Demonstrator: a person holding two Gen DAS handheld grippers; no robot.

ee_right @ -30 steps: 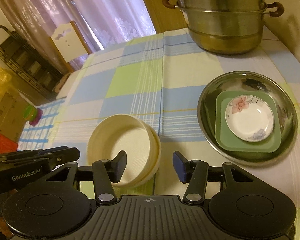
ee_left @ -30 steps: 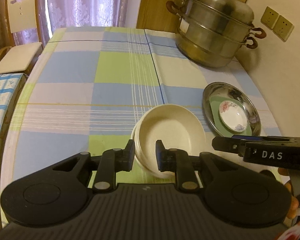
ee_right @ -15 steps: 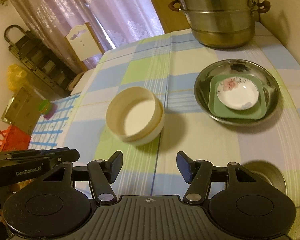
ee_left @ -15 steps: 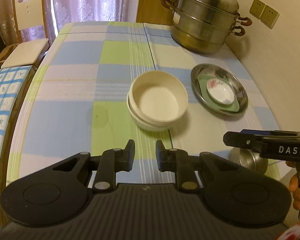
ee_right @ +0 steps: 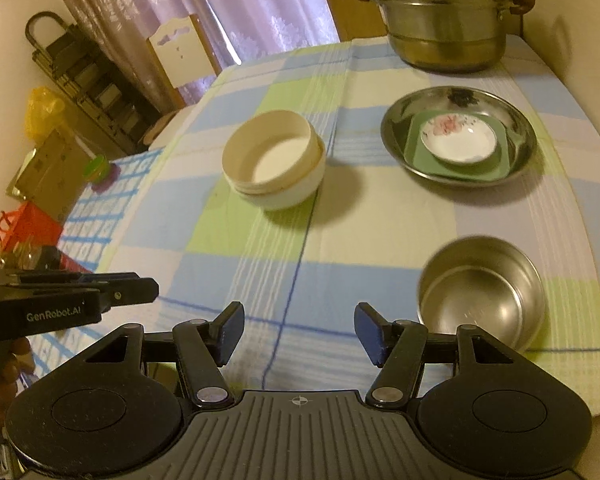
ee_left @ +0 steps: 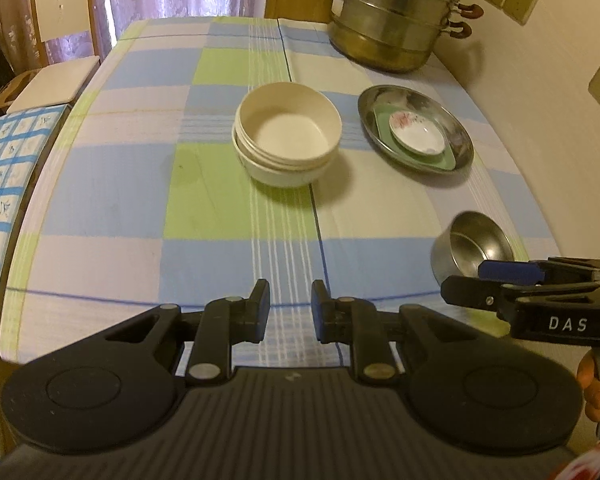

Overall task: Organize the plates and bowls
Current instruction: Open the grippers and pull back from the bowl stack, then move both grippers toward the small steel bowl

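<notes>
A stack of cream bowls (ee_left: 288,136) (ee_right: 274,156) stands mid-table on the checked cloth. To its right a steel plate (ee_left: 416,94) (ee_right: 392,136) holds a green square plate (ee_left: 382,116) (ee_right: 416,152) with a white floral dish (ee_left: 418,132) (ee_right: 458,140) on top. A small steel bowl (ee_left: 474,244) (ee_right: 480,296) sits alone near the front right. My left gripper (ee_left: 291,300) hovers over the near edge with a narrow gap and nothing in it. My right gripper (ee_right: 299,320) is open wide and empty, just left of the steel bowl.
A tall steel steamer pot (ee_left: 392,20) (ee_right: 444,20) stands at the far right corner by the wall. A chair (ee_left: 56,8) is beyond the table's left side, where boxes and a rack (ee_right: 80,76) crowd the floor. Bare cloth lies between the grippers and the bowls.
Both grippers have drawn back from the cream bowls toward the table's near edge. The small steel bowl has come into view. The right jaws stand wider than a second ago.
</notes>
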